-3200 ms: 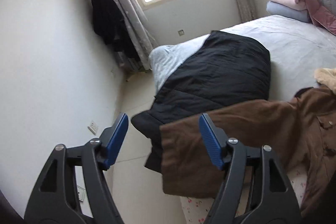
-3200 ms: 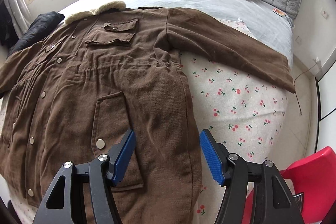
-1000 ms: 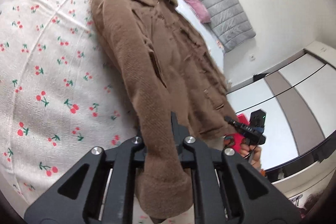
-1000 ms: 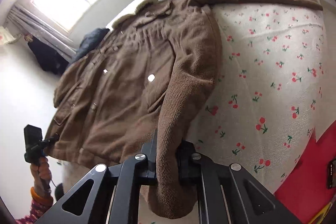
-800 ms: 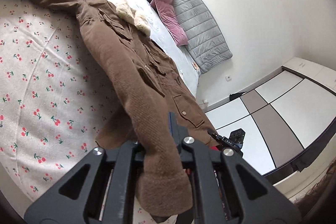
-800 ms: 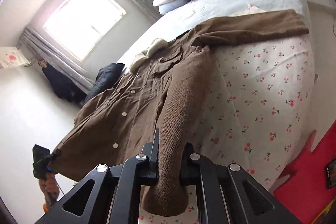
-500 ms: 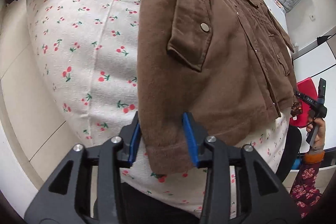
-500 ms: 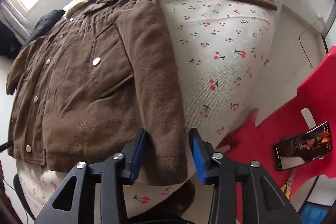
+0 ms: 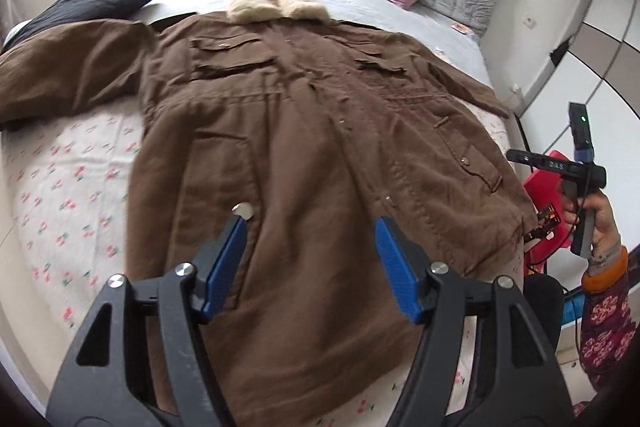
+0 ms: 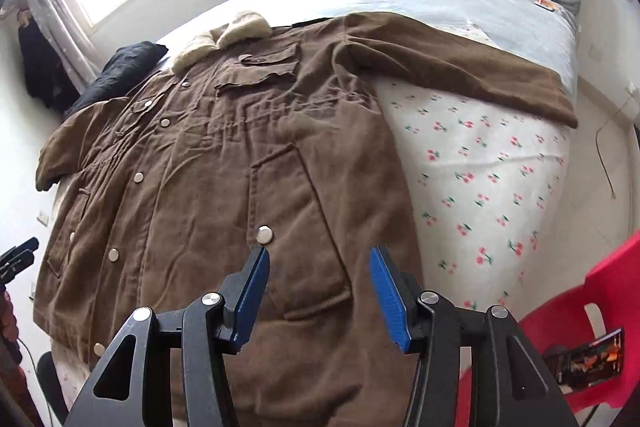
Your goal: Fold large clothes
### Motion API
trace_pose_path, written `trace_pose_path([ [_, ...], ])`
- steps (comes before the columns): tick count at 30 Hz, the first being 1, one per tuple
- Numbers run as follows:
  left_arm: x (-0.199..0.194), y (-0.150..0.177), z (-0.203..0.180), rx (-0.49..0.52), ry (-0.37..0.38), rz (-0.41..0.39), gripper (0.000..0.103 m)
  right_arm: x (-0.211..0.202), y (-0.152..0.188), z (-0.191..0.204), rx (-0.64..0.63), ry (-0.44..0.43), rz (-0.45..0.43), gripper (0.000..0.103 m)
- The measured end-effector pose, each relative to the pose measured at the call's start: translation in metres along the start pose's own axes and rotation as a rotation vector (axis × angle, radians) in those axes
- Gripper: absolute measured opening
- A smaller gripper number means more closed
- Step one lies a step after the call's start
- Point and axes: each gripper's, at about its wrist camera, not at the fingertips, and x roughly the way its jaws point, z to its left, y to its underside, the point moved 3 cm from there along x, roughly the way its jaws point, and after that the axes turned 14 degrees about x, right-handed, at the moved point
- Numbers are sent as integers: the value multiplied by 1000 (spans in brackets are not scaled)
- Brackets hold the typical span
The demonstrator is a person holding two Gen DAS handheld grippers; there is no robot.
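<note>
Coat: long brown corduroy coat with a fleece collar (image 9: 304,131) lies flat, front up, on the cherry-print bed sheet (image 10: 492,187). Left gripper (image 9: 308,251) and right gripper (image 10: 318,285) are opening, nothing between them. I judge the hem overhangs the bed edge; weight may drag it off.

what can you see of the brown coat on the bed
The brown coat lies flat and face up on the bed, over a cherry-print sheet, hem toward the cameras. It looks like thick, heavy woven cloth with a cream fleece collar, metal snaps down the front, flap chest pockets and large lower pockets. Both sleeves are spread out sideways; one reaches the bed's edge. A black garment lies by the other sleeve. Nothing grips it: both tongs hang above the hem, jaws opening.
</note>
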Motion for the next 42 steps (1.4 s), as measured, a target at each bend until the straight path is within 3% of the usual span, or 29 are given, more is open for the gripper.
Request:
trace_pose_path([
  [3, 37, 0, -8, 66, 40, 4, 68, 29, -5, 12, -39, 2, 7, 53],
  [6, 79, 27, -2, 52, 57, 130, 68, 65, 7, -1, -20, 28, 105, 53],
  [8, 73, 41, -5, 97, 43, 106, 69, 63, 16, -12, -8, -23, 74, 53],
  [12, 50, 61, -18, 196, 67, 170, 79, 48, 29, -25, -5, -44, 90, 53],
  [15, 32, 67, -24, 232, 68, 223, 79, 39, 27, -27, 12, -37, 127, 53],
  [18, 15, 61, -23, 178, 117, 233, 79, 26, 13, -31, 56, -38, 126, 54],
  [20, 5, 50, -21, 135, 126, 206, 79, 15, -4, -40, 121, -60, 96, 62],
  [23, -7, 28, -16, 68, 88, 165, 81, 9, -33, -64, 266, -63, 51, 68],
  [27, -7, 0, -5, -14, 7, 184, 89, 10, -70, -101, 517, -104, 7, 69],
  [31, 6, -26, 1, -42, -43, 166, 89, 33, -97, -130, 708, -157, -35, 69],
  [35, 29, -48, 10, -70, -58, 176, 89, 71, -113, -159, 831, -135, -22, 69],
  [38, 47, -58, 18, -123, -34, 183, 89, 94, -123, -178, 884, -97, -8, 69],
  [42, 73, -65, 25, -169, -5, 204, 89, 106, -141, -200, 937, -148, -59, 69],
])
